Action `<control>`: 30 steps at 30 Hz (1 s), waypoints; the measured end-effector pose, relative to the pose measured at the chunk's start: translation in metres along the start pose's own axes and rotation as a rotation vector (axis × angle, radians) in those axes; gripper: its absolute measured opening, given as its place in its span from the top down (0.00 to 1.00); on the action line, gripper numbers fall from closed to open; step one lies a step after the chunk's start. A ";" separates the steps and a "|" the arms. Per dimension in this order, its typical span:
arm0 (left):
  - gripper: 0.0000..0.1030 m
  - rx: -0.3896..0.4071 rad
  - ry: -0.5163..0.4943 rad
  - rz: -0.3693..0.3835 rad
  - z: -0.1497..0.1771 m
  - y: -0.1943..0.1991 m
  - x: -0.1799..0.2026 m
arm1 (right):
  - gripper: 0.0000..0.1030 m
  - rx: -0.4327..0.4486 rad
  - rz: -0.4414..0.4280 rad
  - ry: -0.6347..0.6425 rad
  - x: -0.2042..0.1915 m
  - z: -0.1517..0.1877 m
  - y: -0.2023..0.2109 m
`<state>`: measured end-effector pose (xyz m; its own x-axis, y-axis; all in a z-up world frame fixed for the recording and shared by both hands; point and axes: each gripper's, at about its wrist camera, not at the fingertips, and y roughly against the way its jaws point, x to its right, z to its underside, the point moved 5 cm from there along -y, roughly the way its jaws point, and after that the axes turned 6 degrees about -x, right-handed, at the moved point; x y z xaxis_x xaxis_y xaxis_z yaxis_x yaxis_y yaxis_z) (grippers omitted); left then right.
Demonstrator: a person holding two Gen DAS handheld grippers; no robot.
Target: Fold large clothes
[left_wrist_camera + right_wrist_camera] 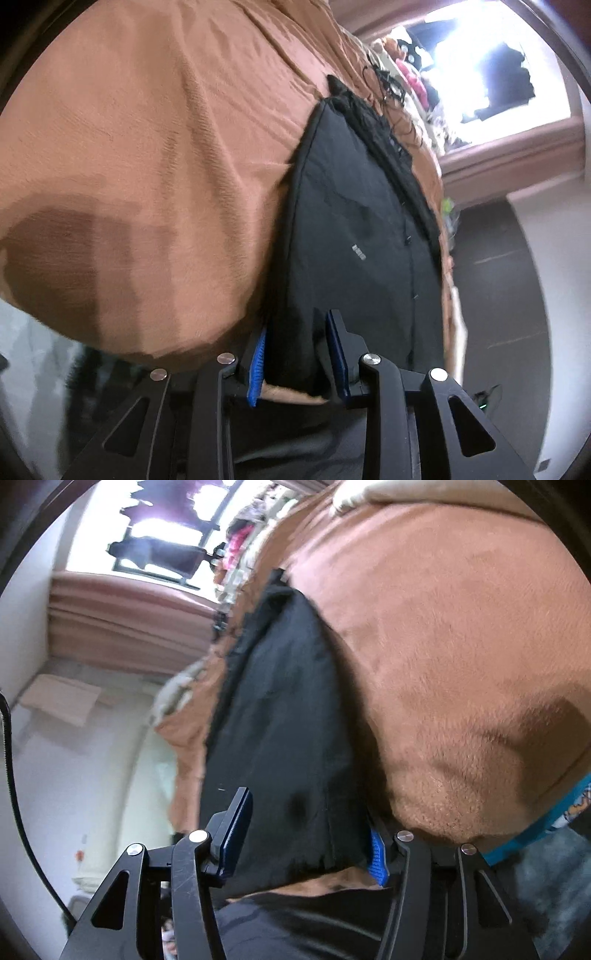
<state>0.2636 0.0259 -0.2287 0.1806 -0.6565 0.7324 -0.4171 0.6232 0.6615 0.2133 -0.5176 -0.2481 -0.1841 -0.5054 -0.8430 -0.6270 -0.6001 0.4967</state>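
A large black garment (pixel 351 236) lies on a bed under a brown fleece blanket (pixel 147 147). My left gripper (pixel 299 354) is shut on the near edge of the black garment, which fills the gap between its blue pads. In the right wrist view the same black garment (pixel 288 709) lies beside the brown blanket (pixel 443 646). My right gripper (pixel 306 838) is shut on another part of the garment's near edge, with cloth bunched between its fingers. Both views are tilted sideways.
A bright window with clothes hanging in front (pixel 480 74) and a pile of mixed laundry (pixel 406 81) are at the far end of the bed. A dark floor (pixel 498 277) runs beside the bed. A pink curtain (pixel 129 620) and a black cable (pixel 11 775) show in the right wrist view.
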 end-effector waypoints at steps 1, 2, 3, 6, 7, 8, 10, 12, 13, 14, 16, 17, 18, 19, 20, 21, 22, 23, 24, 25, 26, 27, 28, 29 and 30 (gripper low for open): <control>0.70 0.003 0.007 0.003 -0.001 -0.003 0.001 | 0.45 0.007 0.007 0.004 -0.002 0.000 -0.001; 0.70 0.002 0.013 0.001 -0.002 -0.007 0.001 | 0.45 0.011 0.016 0.003 -0.003 -0.001 -0.002; 0.70 0.000 0.018 0.001 -0.003 -0.011 0.002 | 0.45 0.014 0.017 -0.002 -0.003 -0.002 -0.004; 0.70 0.008 0.048 0.019 -0.004 -0.012 0.001 | 0.57 0.032 0.024 -0.023 -0.001 -0.007 -0.005; 0.73 0.013 0.059 0.014 -0.005 -0.011 0.000 | 0.83 0.033 0.052 -0.022 0.000 -0.010 -0.007; 0.83 0.018 0.065 0.007 -0.006 -0.010 0.000 | 0.91 0.026 0.070 -0.039 0.003 -0.012 -0.008; 0.87 0.034 0.064 0.019 -0.007 -0.004 0.002 | 0.92 0.038 0.041 -0.078 0.004 -0.012 -0.004; 0.89 0.071 0.037 0.026 -0.008 0.008 0.011 | 0.94 0.065 0.032 -0.055 -0.007 -0.013 0.004; 0.89 0.087 0.024 0.029 -0.010 0.012 0.015 | 0.94 0.073 0.026 -0.043 -0.013 -0.013 0.008; 0.89 0.103 0.011 0.031 -0.011 0.017 0.020 | 0.94 0.083 0.020 -0.031 -0.022 -0.014 0.014; 0.90 0.128 -0.004 0.037 -0.013 0.030 0.029 | 0.95 0.098 0.009 -0.019 -0.033 -0.015 0.022; 0.90 0.139 -0.006 0.044 -0.014 0.035 0.033 | 0.95 0.108 -0.006 -0.016 -0.039 -0.015 0.028; 0.91 0.154 -0.010 0.050 -0.015 0.044 0.037 | 0.95 0.117 -0.021 -0.010 -0.046 -0.015 0.035; 0.91 0.170 -0.018 0.054 -0.015 0.052 0.041 | 0.95 0.123 -0.030 -0.003 -0.051 -0.015 0.039; 0.91 0.188 -0.030 0.059 -0.015 0.061 0.046 | 0.95 0.129 -0.039 0.011 -0.058 -0.015 0.045; 0.91 0.206 -0.043 0.065 -0.014 0.072 0.052 | 0.95 0.133 -0.046 0.023 -0.064 -0.014 0.050; 0.91 0.218 -0.050 0.071 -0.013 0.078 0.056 | 0.95 0.137 -0.052 0.033 -0.069 -0.012 0.055; 0.91 0.230 -0.057 0.078 -0.012 0.085 0.060 | 0.95 0.142 -0.060 0.043 -0.075 -0.011 0.062; 0.91 0.245 -0.066 0.085 -0.010 0.095 0.065 | 0.95 0.148 -0.068 0.053 -0.081 -0.008 0.068; 0.91 0.255 -0.070 0.088 -0.009 0.099 0.070 | 0.95 0.153 -0.073 0.062 -0.086 -0.008 0.072; 0.91 0.265 -0.074 0.093 -0.007 0.105 0.073 | 0.95 0.159 -0.078 0.074 -0.094 -0.006 0.078; 0.91 0.278 -0.080 0.099 -0.003 0.113 0.077 | 0.95 0.162 -0.081 0.083 -0.097 -0.003 0.082; 0.91 0.289 -0.084 0.101 -0.001 0.116 0.082 | 0.95 0.164 -0.084 0.093 -0.103 0.000 0.088; 0.91 0.296 -0.086 0.104 0.002 0.120 0.083 | 0.95 0.164 -0.086 0.099 -0.106 0.003 0.092; 0.91 0.304 -0.086 0.108 0.005 0.125 0.085 | 0.95 0.165 -0.087 0.105 -0.109 0.005 0.096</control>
<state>0.2227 0.0460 -0.0849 0.0503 -0.6354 0.7706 -0.6783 0.5446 0.4933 0.1694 -0.5167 -0.1099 -0.0494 -0.5236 -0.8505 -0.7541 -0.5388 0.3756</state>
